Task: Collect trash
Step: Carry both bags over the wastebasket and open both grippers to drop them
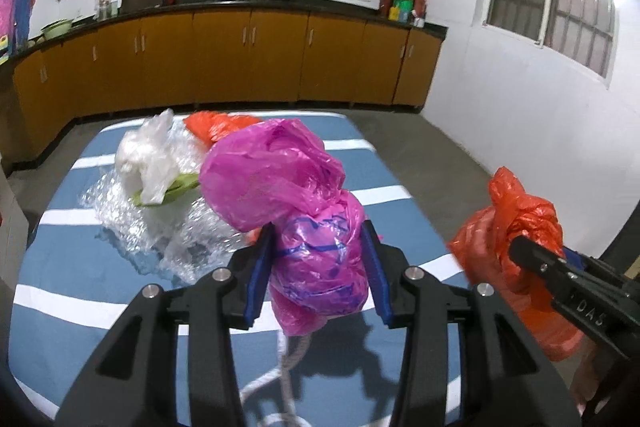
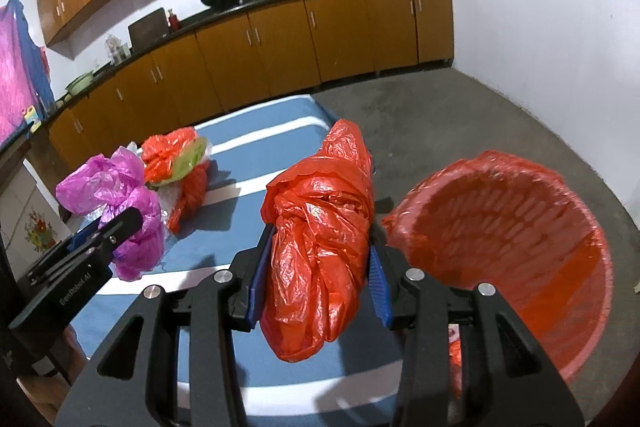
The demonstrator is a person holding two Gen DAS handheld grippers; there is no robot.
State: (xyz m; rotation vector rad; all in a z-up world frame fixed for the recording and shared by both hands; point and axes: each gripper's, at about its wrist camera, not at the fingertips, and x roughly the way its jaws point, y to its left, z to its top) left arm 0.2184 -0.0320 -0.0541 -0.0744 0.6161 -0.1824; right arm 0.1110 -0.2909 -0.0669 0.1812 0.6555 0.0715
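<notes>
Gripping pink bag btwn left fingers, orange bag btwn right.

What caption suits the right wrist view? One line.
Right tool grips orange bag beside red basket.

on the side of your left claw, seen from the right wrist camera, you can read "senrobot.ai" in pale letters. on your right claw, seen from the left wrist camera, only the letters "das" show. the blue print on the pink bag is unreadable.
</notes>
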